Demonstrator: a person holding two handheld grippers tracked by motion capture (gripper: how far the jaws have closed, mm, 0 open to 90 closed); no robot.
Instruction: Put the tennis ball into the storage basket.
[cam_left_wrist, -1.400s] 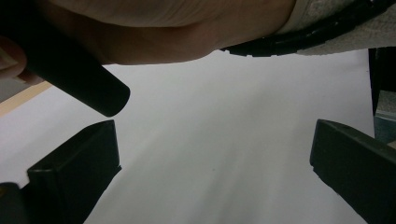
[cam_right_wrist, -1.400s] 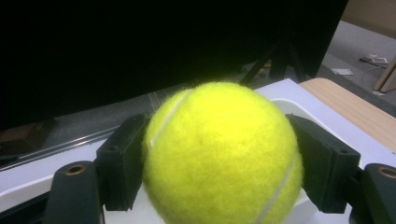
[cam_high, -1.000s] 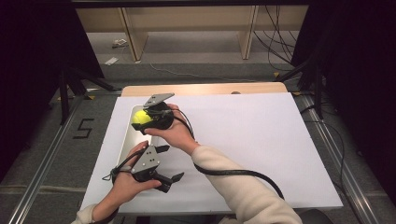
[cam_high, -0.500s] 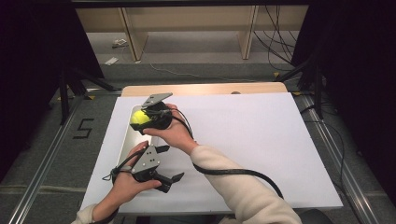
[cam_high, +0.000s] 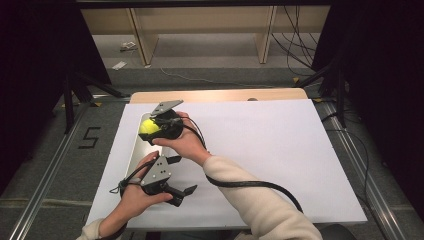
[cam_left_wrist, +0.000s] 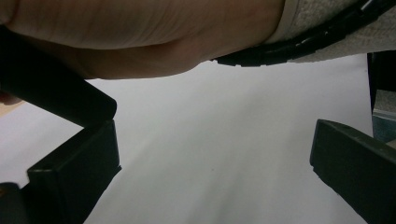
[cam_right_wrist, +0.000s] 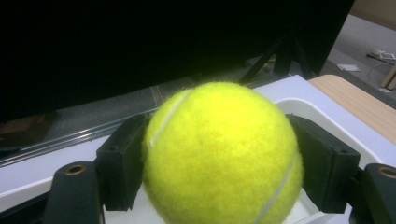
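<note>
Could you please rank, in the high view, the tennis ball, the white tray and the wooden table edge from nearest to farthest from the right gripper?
1. Tennis ball: clamped in the right gripper.
2. White tray: just below it, at the sheet's left.
3. Wooden table edge: beyond, at the far side.

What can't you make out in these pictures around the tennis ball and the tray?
- Tray inside: high view, partly covered by the right gripper; right gripper view, blocked by the tennis ball.
- Ball's underside: cut off by the bottom edge of the right gripper view.
- Left gripper view: a forearm hides what lies beyond.
</note>
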